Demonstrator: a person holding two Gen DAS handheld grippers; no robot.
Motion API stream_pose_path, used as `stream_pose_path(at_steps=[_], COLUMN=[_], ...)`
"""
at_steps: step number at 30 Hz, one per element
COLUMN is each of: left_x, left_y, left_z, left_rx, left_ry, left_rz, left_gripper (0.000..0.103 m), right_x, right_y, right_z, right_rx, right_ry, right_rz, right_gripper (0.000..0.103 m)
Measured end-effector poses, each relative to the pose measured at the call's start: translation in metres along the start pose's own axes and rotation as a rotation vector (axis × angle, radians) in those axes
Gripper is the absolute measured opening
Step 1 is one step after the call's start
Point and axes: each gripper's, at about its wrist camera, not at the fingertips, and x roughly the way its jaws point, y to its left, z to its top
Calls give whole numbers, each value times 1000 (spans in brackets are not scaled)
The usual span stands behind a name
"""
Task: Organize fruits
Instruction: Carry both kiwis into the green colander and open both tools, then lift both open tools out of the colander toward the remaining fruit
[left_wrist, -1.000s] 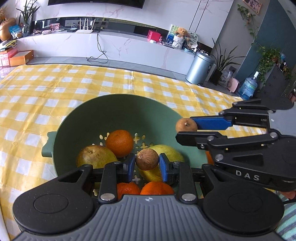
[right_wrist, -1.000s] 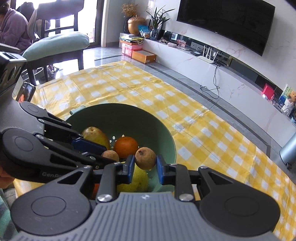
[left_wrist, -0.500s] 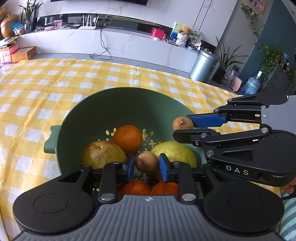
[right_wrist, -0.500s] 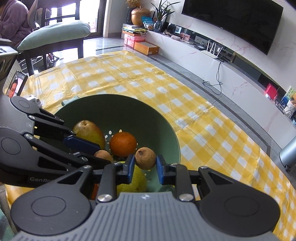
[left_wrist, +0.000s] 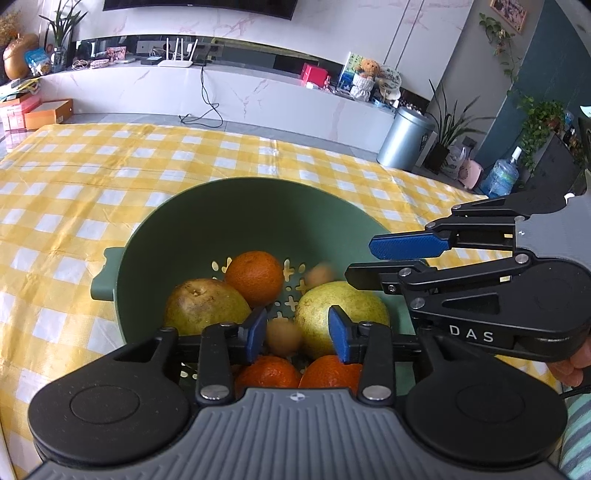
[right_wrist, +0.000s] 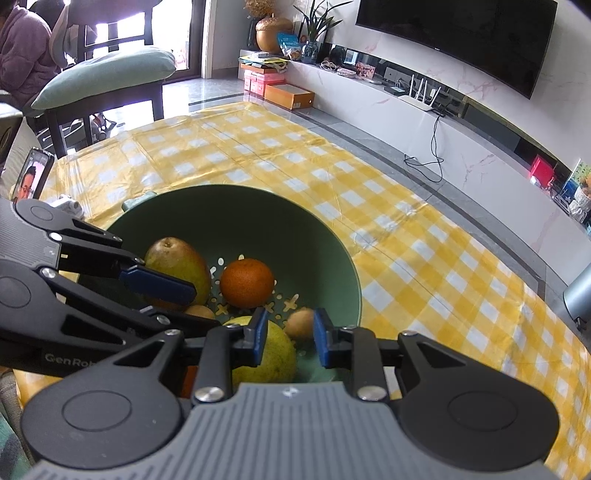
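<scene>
A green colander bowl (left_wrist: 221, 206) (right_wrist: 236, 206) on the checked cloth holds two pears (left_wrist: 205, 306) (left_wrist: 340, 310) and three oranges (left_wrist: 255, 278). My left gripper (left_wrist: 297, 334) hovers over its near side, jaws opening. A small brown fruit (left_wrist: 282, 336), blurred, drops loose between its pads. My right gripper (right_wrist: 290, 336) (left_wrist: 365, 258) reaches in from the right with its jaws opening a little. Its small brown fruit (left_wrist: 319, 275) (right_wrist: 301, 325) has left the pads and falls beside the yellow-green pear (right_wrist: 266, 354).
Yellow checked tablecloth (left_wrist: 110, 177) spreads all round the bowl. A phone (right_wrist: 31, 177) stands at the table's left edge, with a cushioned chair (right_wrist: 107, 70) and a seated person (right_wrist: 22, 55) behind it. A metal bin (left_wrist: 402, 140) and a white cabinet (left_wrist: 229, 92) stand beyond the table.
Both small brown fruits were clamped before; now both are out of the pads and dropping into the bowl. The left jaws have spread wider. Neither hand has shifted.
</scene>
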Motion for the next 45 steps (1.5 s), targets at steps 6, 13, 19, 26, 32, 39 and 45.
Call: stream_pose_path(at_steps=[6,13,19,26,32,39,45], left_x=[-9,-15,-27,-46,-52,-39,-15], left_y=[2,-2,-14,-43,-81,-122,-144], left_z=[-1,-2,-4,-2,-8,-23,-37], left_rx=[-34,-58,-33,26,112,187,198], left_ry=[-55,-104,-144,-201,-208,-154,-85], left_rz=[-3,39,104,82,53,12,5], left_gripper=[55,59,64,64,63,63,61], right_x=[-13,-40,-69,-103,-113,-117,-107], right_y=[-3,-7,-11,-32,-60,-79,-83], right_z=[2,-5,-22,-57,-91,-118,-132], right_rx=[14,49,96,208,322,395,421], right_ry=[-44,-112,-175,-255,-249,-235,-177], right_rz=[-9,3,-6,-32,-69,-82,-72], right_gripper=[32,42,50,62,62,61,60])
